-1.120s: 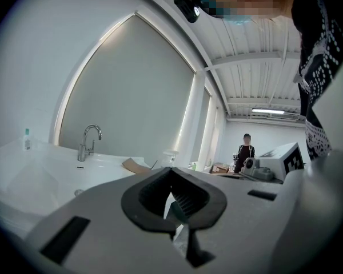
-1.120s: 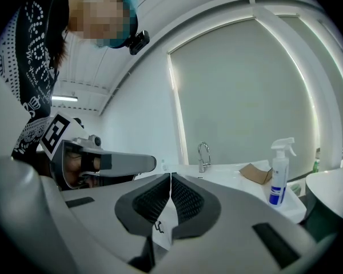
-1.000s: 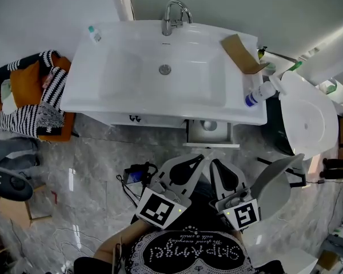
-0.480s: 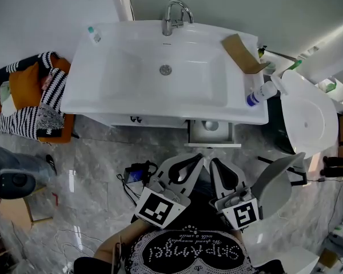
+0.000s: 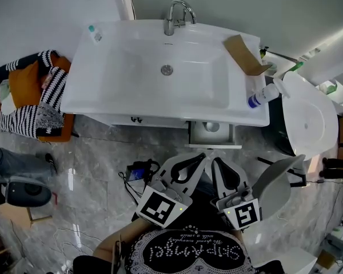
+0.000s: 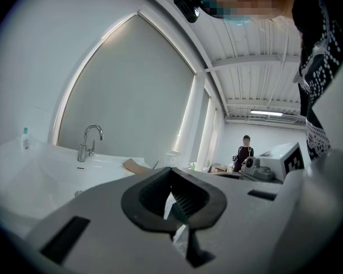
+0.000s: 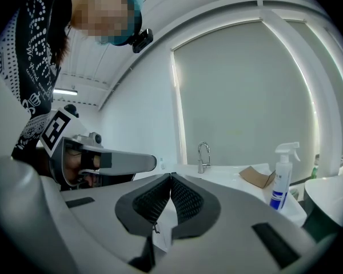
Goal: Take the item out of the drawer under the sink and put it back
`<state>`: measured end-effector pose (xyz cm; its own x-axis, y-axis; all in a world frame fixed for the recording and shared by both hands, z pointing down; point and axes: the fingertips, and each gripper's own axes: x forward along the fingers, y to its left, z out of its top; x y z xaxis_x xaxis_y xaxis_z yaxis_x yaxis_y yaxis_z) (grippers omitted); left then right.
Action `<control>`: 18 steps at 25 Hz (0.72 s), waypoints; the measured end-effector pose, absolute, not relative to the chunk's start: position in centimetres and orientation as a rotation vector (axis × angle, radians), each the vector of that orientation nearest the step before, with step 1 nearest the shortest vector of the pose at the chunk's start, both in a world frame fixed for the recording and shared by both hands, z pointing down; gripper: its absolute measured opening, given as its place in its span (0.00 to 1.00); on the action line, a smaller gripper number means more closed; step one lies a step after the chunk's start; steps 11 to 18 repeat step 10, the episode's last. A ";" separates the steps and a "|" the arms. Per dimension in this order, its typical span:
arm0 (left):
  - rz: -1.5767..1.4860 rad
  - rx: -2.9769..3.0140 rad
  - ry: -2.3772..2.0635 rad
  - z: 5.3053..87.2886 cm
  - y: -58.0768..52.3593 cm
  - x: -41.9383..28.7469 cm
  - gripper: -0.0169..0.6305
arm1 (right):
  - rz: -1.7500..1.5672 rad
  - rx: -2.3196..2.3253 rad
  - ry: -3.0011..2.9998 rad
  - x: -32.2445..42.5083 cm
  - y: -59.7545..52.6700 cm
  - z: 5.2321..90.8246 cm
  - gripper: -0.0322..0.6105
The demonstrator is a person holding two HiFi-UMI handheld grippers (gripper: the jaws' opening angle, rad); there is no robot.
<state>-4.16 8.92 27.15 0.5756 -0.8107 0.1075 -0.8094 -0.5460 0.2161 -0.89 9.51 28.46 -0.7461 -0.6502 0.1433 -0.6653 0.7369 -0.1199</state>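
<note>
A small white drawer (image 5: 211, 133) stands pulled open below the right side of the sink (image 5: 160, 67). A round grey item (image 5: 212, 127) lies inside it. My left gripper (image 5: 202, 155) hangs just in front of the drawer, its jaws shut and empty; in the left gripper view the left gripper (image 6: 171, 170) has its tips together, pointing over the basin. My right gripper (image 5: 215, 161) sits beside it, a little nearer to me. In the right gripper view the right gripper (image 7: 171, 177) is also shut with nothing between the pads.
On the counter are a spray bottle (image 5: 262, 95), a cardboard piece (image 5: 244, 54) and a small bottle (image 5: 94, 33). A toilet (image 5: 308, 119) stands at the right. An orange chair with striped cloth (image 5: 28, 96) is at the left. Cables (image 5: 138, 173) lie on the floor.
Both grippers have stayed where they were, shut. A dark round object on the floor at the left edge has shifted toward the bottom of the head view.
</note>
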 end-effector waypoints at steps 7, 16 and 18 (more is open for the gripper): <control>0.000 2.570 -1.330 27.3 9.0 -4.3 0.03 | 0.248 1.074 -2.840 -1.3 9.6 28.6 0.08; 0.004 2.571 -1.323 27.3 8.9 -4.3 0.03 | 0.250 1.078 -2.836 -1.3 9.6 28.6 0.08; 0.004 2.571 -1.323 27.3 8.9 -4.3 0.03 | 0.250 1.078 -2.836 -1.3 9.6 28.6 0.08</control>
